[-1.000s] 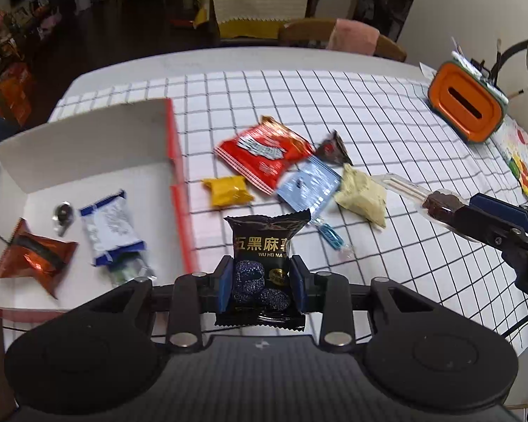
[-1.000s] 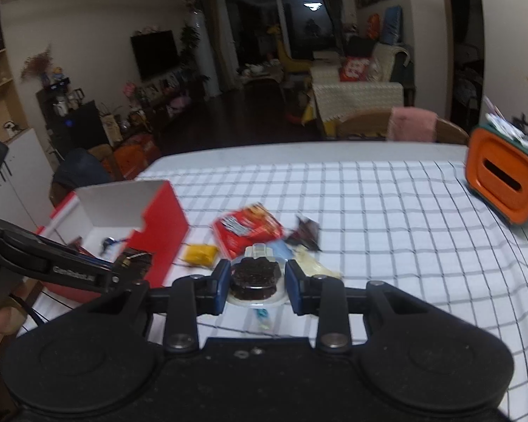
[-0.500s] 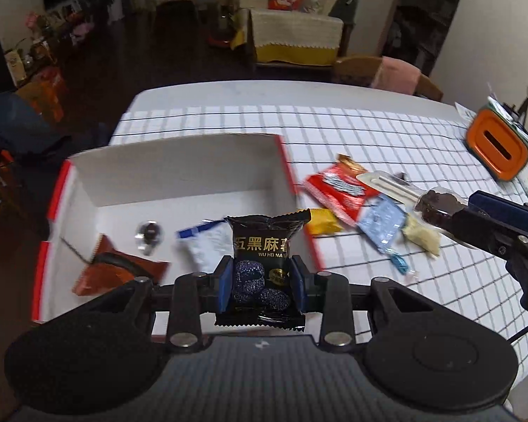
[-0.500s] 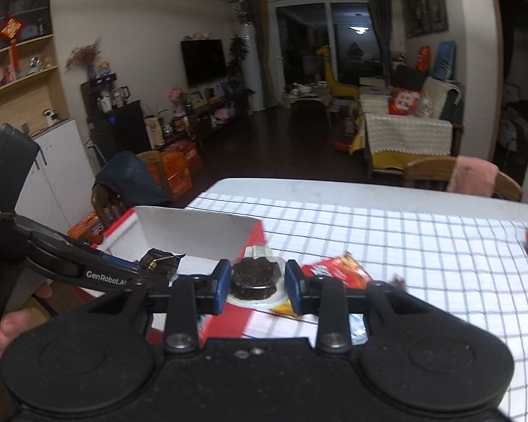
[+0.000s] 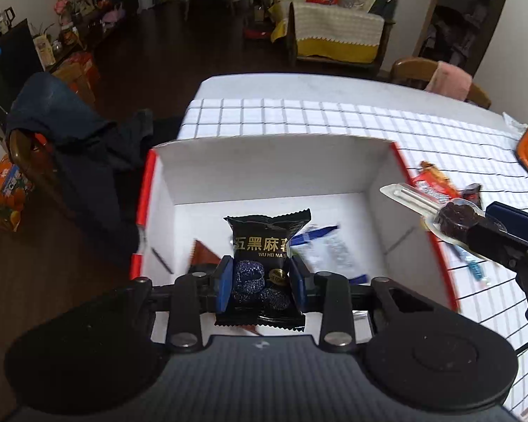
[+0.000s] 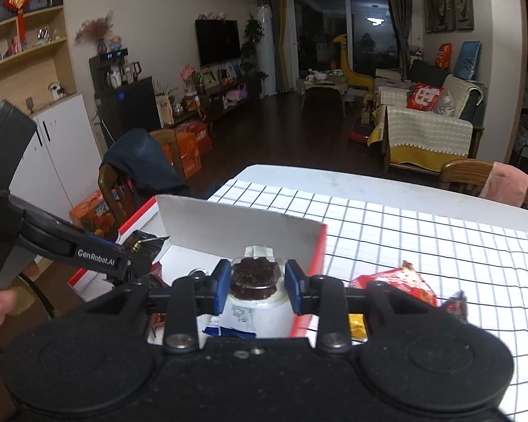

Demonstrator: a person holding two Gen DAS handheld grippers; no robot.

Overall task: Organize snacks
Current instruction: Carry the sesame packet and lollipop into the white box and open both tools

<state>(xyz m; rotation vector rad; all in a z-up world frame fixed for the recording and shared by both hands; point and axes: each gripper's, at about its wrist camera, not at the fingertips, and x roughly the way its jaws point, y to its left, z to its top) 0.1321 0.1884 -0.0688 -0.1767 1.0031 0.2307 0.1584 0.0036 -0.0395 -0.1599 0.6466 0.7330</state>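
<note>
Left gripper [image 5: 260, 283] has its blue fingers [image 5: 224, 283] closed on a black snack packet [image 5: 265, 246], glossy, crimped along the top, gold characters across the front and dark bluish round pieces pictured below. It hangs above the open white box [image 5: 264, 168] with red outer sides, at the corner of the checked counter [image 5: 334, 116]. Right gripper [image 6: 256, 283] is clamped on a clear plastic cup of dark brown jelly-like sweet [image 6: 255, 274], held over the box's right edge. Down inside the box lie a blue-and-white wrapper [image 5: 329, 249] and an orange-brown packet [image 5: 202, 255]. A red packet [image 6: 394, 286] sits on the counter outside.
</note>
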